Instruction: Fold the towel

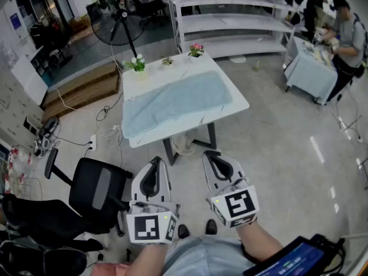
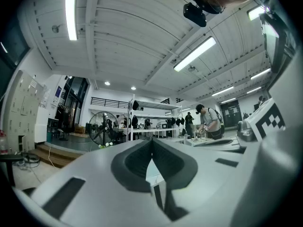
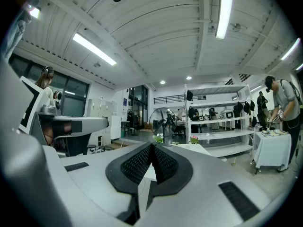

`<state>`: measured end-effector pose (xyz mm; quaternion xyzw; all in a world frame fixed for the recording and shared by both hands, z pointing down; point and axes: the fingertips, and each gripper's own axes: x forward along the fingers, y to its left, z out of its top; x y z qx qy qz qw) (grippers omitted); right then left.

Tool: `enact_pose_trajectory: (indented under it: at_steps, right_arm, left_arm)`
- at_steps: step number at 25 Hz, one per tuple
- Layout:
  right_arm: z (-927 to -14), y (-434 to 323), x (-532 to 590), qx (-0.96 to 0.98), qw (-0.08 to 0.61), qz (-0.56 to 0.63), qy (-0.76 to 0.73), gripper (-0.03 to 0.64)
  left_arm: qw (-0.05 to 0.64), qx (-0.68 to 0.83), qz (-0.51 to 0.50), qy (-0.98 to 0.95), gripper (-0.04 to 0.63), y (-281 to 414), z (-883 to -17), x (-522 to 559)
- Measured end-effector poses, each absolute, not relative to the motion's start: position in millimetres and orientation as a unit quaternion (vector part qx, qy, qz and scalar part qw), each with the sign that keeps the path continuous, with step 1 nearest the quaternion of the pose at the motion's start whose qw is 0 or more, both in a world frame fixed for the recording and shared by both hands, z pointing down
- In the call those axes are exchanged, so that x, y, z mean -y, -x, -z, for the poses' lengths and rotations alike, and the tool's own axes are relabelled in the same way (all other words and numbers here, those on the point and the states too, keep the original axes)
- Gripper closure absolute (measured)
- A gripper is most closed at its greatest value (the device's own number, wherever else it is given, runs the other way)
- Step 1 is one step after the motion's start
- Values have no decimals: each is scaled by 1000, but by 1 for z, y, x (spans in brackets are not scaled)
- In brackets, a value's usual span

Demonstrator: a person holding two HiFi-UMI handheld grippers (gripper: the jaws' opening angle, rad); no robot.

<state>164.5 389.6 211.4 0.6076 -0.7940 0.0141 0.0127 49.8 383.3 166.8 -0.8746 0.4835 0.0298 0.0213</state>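
**Left gripper (image 1: 155, 164) and right gripper (image 1: 214, 157) pressed shut, towel (image 1: 175, 102) yet to be folded**

Both hand-held tools hang side by side at the lower centre of the head view, held level with nothing in them. Each gripper view shows its dark pads meeting at the tip with nothing pinched between. The pale blue towel lies spread flat on the white table (image 1: 187, 69) at the centre of the head view, well apart from both grippers, with bare floor in between. Three small potted plants (image 1: 137, 63) stand along the table's far edge, just beyond the towel. A black office chair (image 1: 98, 191) sits at the lower left.

Folding appears not to have begun, and the step in hand looks like the approach. The next move would likely call for closing the gap to the table. The jaws would then need to part so that each can take a corner or edge of the towel. The near edge, towards the bottom of the frame, seems the readiest to reach
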Motion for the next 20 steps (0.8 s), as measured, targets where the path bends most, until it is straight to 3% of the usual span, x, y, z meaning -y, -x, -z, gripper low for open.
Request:
enact_pose_trajectory:
  at_steps: [20]
  right_arm:
    - [-236,-201,-364,807,-3,-44,-588,586]
  left_arm:
    - [5,-503,-4,864,588,-76,-200,-360]
